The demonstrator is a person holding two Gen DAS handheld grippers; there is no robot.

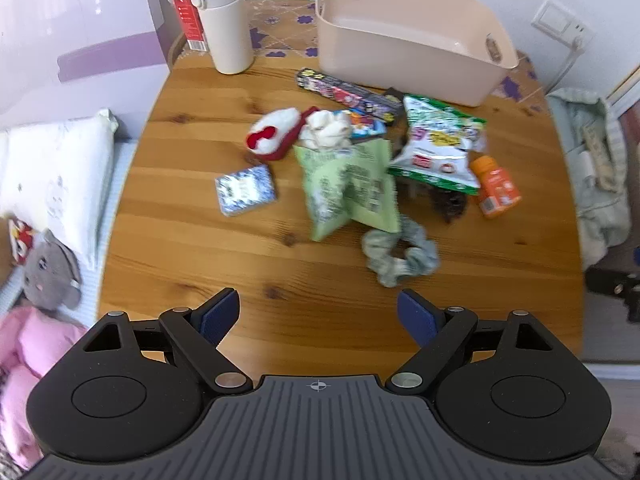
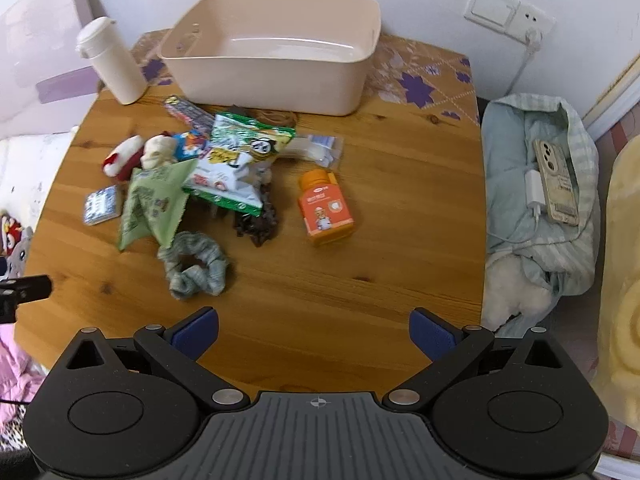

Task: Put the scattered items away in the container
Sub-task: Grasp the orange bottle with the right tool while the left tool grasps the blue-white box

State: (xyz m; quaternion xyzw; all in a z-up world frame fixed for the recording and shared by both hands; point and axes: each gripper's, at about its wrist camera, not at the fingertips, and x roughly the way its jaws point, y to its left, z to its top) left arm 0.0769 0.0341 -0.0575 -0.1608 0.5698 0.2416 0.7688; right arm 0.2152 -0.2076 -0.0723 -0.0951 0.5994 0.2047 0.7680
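An empty beige bin stands at the back of the wooden table. Before it lie scattered items: a light green packet, a white-green snack bag, an orange bottle, a grey-green scrunchie, a blue-white pack, a red-white pouch, a long dark box, a dark scrunchie. My left gripper and right gripper are open, empty, above the table's near edge.
A white flask and a red carton stand at the back left. A bed with pillow and plush toy lies left. A bundle holding a phone lies right. A wall socket is behind.
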